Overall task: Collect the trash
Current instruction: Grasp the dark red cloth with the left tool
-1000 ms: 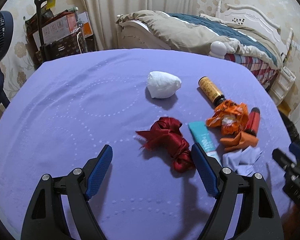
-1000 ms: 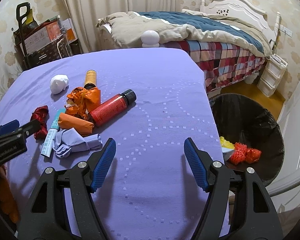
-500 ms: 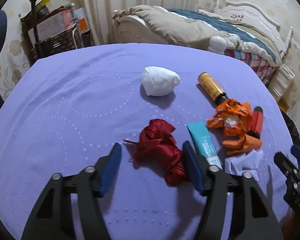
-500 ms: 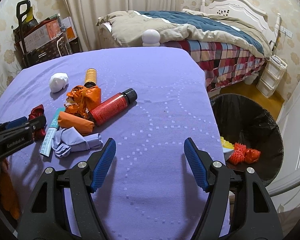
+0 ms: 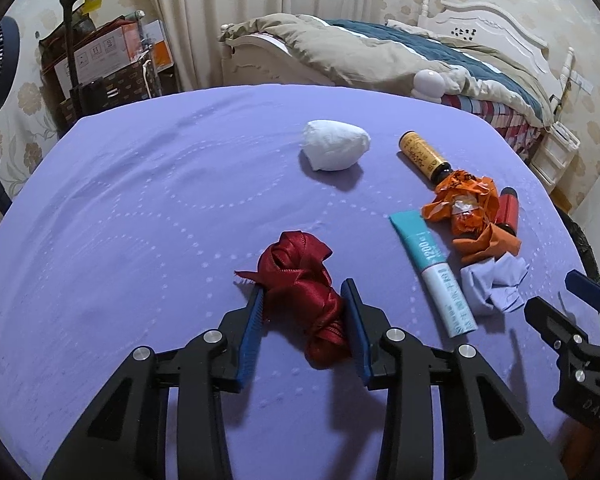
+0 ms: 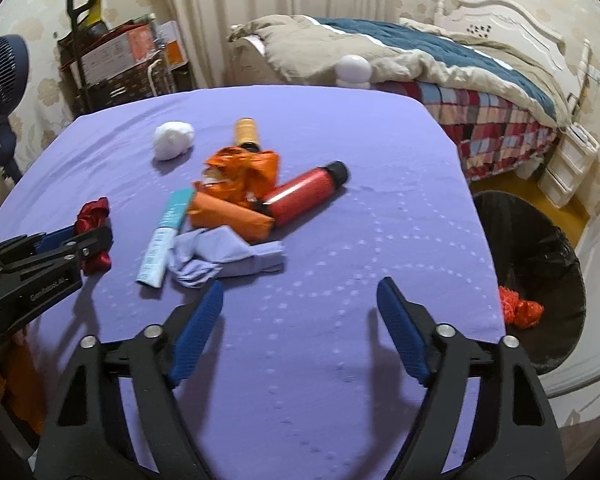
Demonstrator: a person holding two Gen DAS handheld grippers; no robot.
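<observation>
Worktop (image 5: 139, 200) under a lilac cloth with dotted curves, in a bedroom: bed (image 5: 380, 52) behind, curtain (image 5: 219, 8) at the far wall, fan (image 6: 3, 72) at the left edge. Black bin (image 6: 540, 248) off the worktop's right edge, red-orange scraps inside.

Red ribbon (image 5: 304, 288) — crumpled bundle, long axis running from the near edge away and slightly left, a loose tail sticking out to the left. Right of it a teal tube (image 5: 432, 268), cap end nearest the camera; beside that a lilac paper wad (image 5: 492, 284), orange wrappers (image 5: 468, 204), a red bottle (image 6: 304, 196) lying with its black cap to the right, a yellow bottle (image 5: 420, 152). White wad (image 5: 334, 150) sits apart, farther back.

Left hand-held gripper (image 5: 306, 300): jaws closing, ribbon between them, pads at its flanks; full pressure cannot be told. Right hand-held gripper (image 6: 300, 304): jaws opening, wide apart, nothing between — just near the paper wad.
</observation>
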